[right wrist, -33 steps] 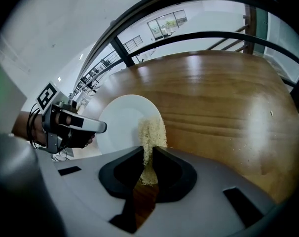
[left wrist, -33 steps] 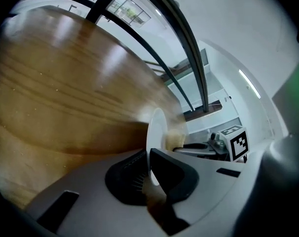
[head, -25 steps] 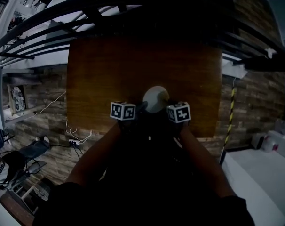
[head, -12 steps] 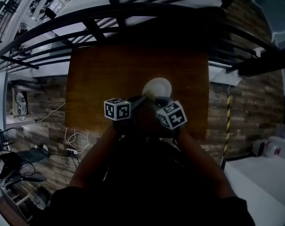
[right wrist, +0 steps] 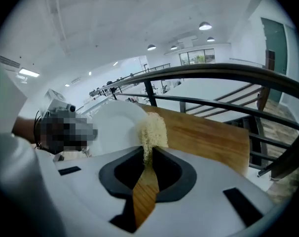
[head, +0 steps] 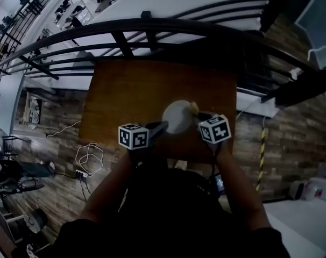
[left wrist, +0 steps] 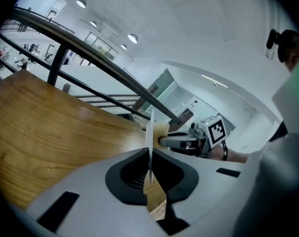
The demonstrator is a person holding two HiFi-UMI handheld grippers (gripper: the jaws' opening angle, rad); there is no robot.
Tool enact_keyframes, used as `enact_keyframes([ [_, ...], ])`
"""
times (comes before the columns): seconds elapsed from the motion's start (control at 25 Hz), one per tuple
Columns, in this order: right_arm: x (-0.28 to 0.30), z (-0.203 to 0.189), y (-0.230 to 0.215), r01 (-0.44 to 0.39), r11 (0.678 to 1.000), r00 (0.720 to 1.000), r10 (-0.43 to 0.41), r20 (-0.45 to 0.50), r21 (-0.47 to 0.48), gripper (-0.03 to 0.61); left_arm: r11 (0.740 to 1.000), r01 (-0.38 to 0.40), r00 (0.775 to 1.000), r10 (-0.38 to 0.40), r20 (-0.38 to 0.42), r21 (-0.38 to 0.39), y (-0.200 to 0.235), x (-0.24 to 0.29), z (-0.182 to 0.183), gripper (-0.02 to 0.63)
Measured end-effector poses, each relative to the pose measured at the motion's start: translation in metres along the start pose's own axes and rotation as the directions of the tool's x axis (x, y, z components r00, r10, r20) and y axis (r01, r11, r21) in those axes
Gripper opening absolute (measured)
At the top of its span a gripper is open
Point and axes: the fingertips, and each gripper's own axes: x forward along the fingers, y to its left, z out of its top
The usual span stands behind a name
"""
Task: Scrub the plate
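Plate point(head: 177, 116) held above table point(head: 125, 90), standing on edge, rim pinched tight in left gripper point(head: 161, 126). Right gripper point(head: 199, 113) clamped on 1 sponge point(head: 193, 107). Sponge sits at plate's right face, seemingly touching near the far rim.

No text, label or number can be read anywhere.

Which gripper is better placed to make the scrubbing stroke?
Right. The right gripper is shut on the sponge, which sits against the plate. The left gripper is shut on the plate's rim, so it should just steady it.
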Motion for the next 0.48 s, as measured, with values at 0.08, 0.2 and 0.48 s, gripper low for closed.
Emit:
enact_keyframes([
  [0.08,-0.007,0.015,0.009,0.000,0.999,1.000,0.001,0.027,-0.043,0.054,1.000,-0.003,1.000,0.003,-0.011,0.021,-0.009,-0.001,-0.011,0.023],
  [0.2,-0.017,0.034,0.041,-0.037,0.994,0.997,0.044,0.064,-0.106,0.054,1.000,0.016,1.000,-0.015,-0.008,0.013,-0.020,0.001,-0.018,0.024],
  [0.48,-0.019,0.041,0.117,-0.146,0.961,0.986,0.162,0.050,-0.235,0.054,1.000,0.018,0.998,-0.018,0.066,-0.005,-0.027,-0.009,0.012,0.020],
])
